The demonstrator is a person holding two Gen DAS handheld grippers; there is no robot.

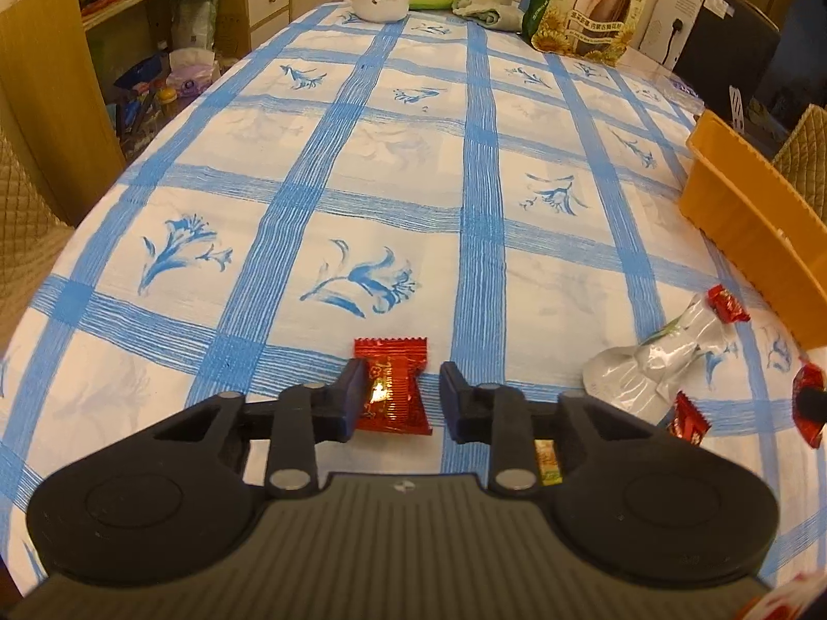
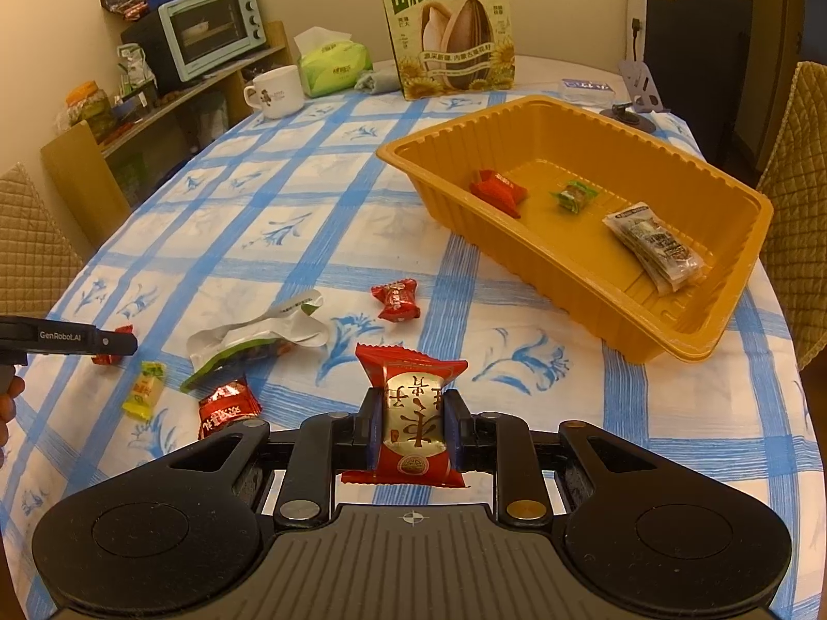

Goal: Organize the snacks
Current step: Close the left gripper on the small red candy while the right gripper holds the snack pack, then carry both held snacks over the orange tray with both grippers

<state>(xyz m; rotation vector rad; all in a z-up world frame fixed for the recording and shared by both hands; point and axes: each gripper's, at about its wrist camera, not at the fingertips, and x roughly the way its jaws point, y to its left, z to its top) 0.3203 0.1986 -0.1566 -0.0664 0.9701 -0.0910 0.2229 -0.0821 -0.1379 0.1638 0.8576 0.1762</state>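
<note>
I see a white mug [image 2: 272,92] w/ a little picture on it at the far end of the blue-checked tablecloth [image 1: 393,165]. Green tissue pack [image 2: 334,67] just beside it. Mint toaster oven [image 2: 214,28] on the shelf behind. Chairs at both sides.

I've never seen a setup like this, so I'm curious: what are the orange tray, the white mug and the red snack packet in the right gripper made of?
Orange tray: apparently thin moulded plastic, glossy, with ribbed walls.
White mug: probably glazed ceramic, smooth and shiny with a printed picture.
Red snack packet, clamped in the right gripper: likely plastic film, shiny, with a metallic gold panel and crimped ends.
</note>
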